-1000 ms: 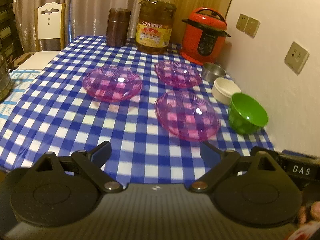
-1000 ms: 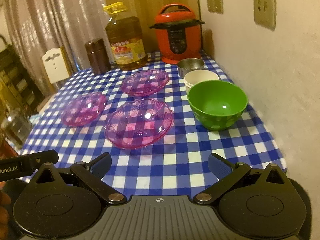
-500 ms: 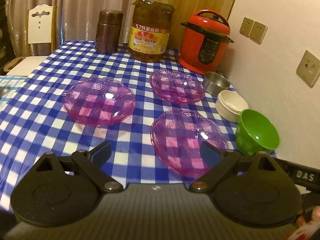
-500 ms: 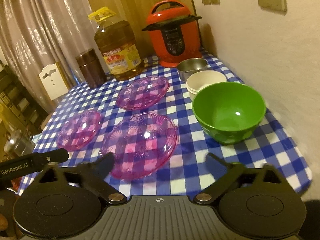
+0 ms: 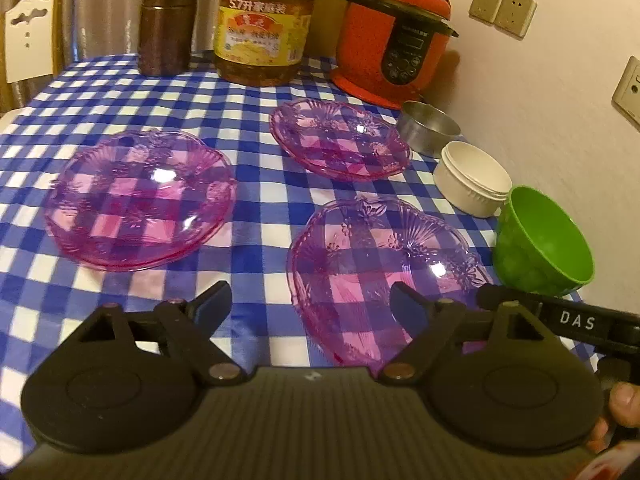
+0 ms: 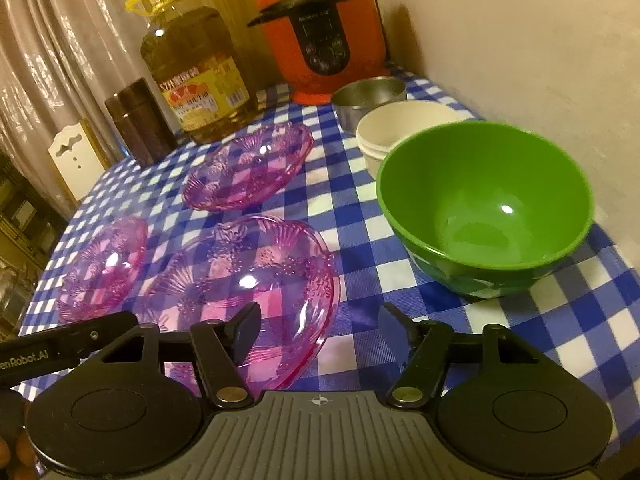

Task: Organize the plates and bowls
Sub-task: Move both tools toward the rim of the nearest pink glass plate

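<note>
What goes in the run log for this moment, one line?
left gripper: open, closing, nothing held | right gripper: open, closing, rim of nearest pink plate between fingers, unpressed | green bowl: untouched

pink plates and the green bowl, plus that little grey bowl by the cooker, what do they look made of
Pink plates: clear tinted plastic or pressed glass; the checks show through, with moulded flowers. Which one, the look leaves open.
Green bowl: probably glossy plastic or melamine; opaque, one sharp highlight.
Grey bowl: looks like brushed stainless steel, with a dull metallic sheen.
</note>
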Demonstrator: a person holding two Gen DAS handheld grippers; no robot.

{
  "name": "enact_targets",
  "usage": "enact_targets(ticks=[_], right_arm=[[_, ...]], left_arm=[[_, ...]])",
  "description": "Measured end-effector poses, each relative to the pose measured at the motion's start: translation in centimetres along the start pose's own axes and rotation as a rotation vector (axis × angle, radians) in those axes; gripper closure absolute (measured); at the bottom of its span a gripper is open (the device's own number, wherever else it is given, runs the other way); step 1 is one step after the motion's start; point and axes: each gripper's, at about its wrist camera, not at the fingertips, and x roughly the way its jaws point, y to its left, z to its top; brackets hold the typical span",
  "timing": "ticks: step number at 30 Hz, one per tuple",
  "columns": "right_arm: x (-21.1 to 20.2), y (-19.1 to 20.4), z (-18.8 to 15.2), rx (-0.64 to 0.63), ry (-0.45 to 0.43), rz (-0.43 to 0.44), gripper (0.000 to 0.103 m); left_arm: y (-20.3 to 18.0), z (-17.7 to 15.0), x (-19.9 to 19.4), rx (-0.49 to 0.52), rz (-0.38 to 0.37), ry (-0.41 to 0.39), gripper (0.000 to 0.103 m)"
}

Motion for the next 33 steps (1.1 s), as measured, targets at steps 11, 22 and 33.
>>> enact_targets(ticks=[11,22,33], right_arm=[[2.5,-0.6,-0.4,0.012,0.027,-0.008,0.049],[3.3,-0.3,-0.4,0.016,0.034,-0.014,0.062],[3.4,-0.3,-0.4,0.011,0.031,-0.013,0.077]], left_arm=[[1.2,-0.7,2.6,-0.035,-0.034,0.017,0.038],[1.2,-0.9,3.2,-0.050,-0.045,0.024,0.068],[1.3,-0.8,3.4,-0.076,-0.043,0.032,0.086]])
